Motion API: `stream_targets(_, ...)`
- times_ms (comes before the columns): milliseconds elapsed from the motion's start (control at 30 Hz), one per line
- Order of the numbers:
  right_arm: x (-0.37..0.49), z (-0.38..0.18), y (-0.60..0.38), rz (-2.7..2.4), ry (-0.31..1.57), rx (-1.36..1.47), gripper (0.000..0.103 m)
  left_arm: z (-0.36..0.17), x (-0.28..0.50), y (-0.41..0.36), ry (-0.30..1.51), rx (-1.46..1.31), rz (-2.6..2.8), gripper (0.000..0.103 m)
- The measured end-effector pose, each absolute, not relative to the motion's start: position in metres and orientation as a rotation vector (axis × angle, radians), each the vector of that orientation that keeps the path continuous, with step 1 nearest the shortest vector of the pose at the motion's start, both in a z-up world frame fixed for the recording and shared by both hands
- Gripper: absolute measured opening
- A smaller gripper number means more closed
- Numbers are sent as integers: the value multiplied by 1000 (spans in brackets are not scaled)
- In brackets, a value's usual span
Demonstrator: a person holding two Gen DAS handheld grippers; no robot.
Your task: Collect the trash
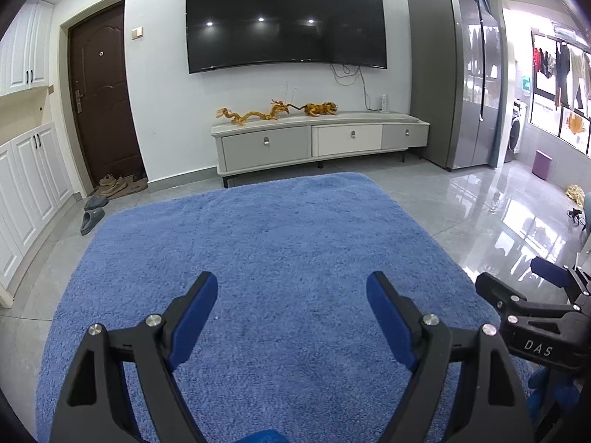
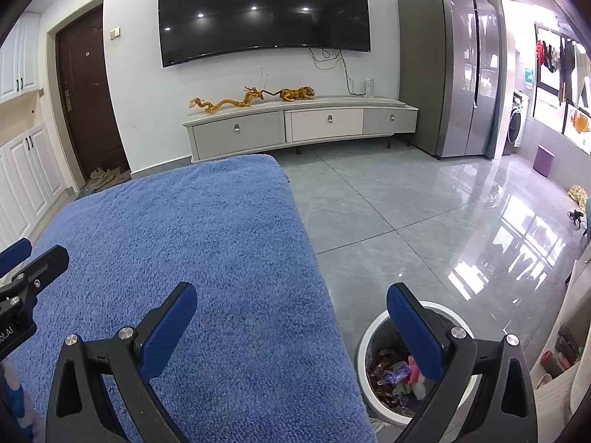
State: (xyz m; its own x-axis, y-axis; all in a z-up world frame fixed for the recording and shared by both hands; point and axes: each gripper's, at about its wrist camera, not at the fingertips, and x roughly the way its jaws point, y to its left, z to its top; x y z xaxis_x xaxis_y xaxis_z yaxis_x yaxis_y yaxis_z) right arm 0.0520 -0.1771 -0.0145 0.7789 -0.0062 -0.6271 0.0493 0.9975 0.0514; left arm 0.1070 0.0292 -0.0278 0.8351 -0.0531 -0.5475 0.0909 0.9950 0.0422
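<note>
Both claws, L gripper point(image 1: 291, 288) & R gripper point(image 2: 291, 301), released, empty | blue rug point(image 1: 280, 243) below, TV stand point(image 1: 317, 136) beyond | trash bin point(image 2: 369, 336) w/ wrappers: R view only

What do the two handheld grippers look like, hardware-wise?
Both match: the left gripper and right gripper have black plastic scissor-style frames with triangular cutouts, silver pivot bolts and flat textured blue pads. The right gripper's side carries white "DAS" lettering. No cables or sleeves are visible.
</note>
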Motion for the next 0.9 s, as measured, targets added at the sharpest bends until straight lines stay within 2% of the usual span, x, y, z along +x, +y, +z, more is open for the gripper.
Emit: stream_targets(900, 19, 4, -184, -69, 609, 50, 103, -17, 73, 13, 513, 86, -121, 82)
